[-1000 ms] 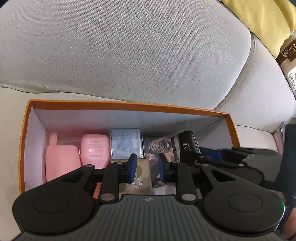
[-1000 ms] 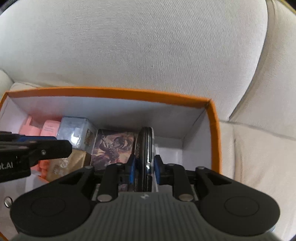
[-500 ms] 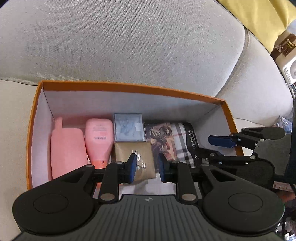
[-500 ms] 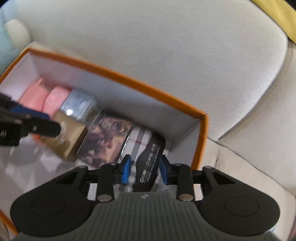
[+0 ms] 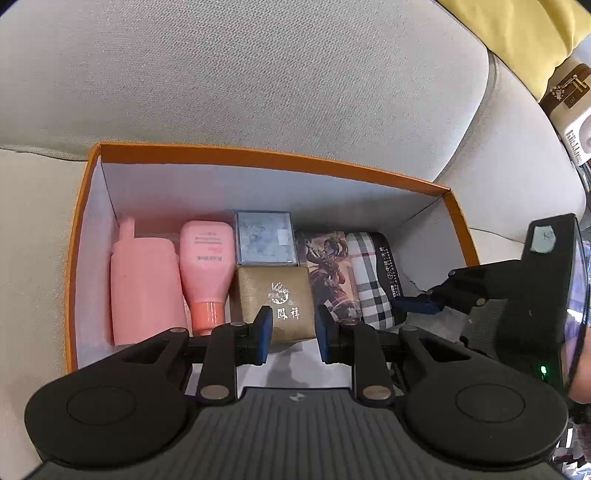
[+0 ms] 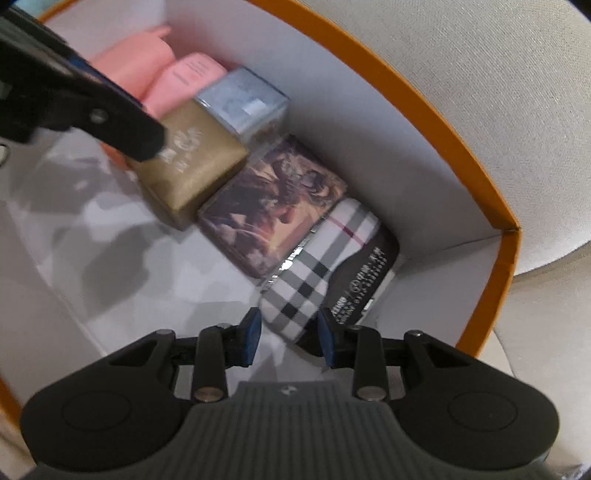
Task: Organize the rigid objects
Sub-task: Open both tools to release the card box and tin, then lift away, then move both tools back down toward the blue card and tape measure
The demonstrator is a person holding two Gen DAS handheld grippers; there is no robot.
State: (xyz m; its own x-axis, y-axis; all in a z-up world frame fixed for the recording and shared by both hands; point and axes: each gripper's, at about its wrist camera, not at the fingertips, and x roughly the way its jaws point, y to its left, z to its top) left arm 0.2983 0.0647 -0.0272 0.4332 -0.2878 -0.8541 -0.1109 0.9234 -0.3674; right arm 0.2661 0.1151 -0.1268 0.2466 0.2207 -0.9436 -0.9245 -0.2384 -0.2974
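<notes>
An orange box (image 5: 258, 153) with a white inside sits on a beige sofa. It holds a pink flask (image 5: 144, 284), a pink bottle (image 5: 207, 269), a silver box (image 5: 266, 240), a gold box (image 5: 277, 299), a picture tin (image 5: 328, 273) and a plaid case (image 5: 373, 273) side by side. My left gripper (image 5: 291, 334) is open and empty, above the gold box. My right gripper (image 6: 288, 341) is open and empty just behind the plaid case (image 6: 321, 266), which lies flat by the box's right wall (image 6: 502, 266).
The sofa back cushion (image 5: 258, 74) rises behind the box. A yellow cushion (image 5: 517, 26) and a brown-and-white package (image 5: 569, 99) lie at the far right. The box floor (image 6: 110, 266) in front of the items is bare.
My right gripper opened and let go of the plaid case, which went from standing on edge to lying flat in the box. Both grippers have pulled back and upward.
</notes>
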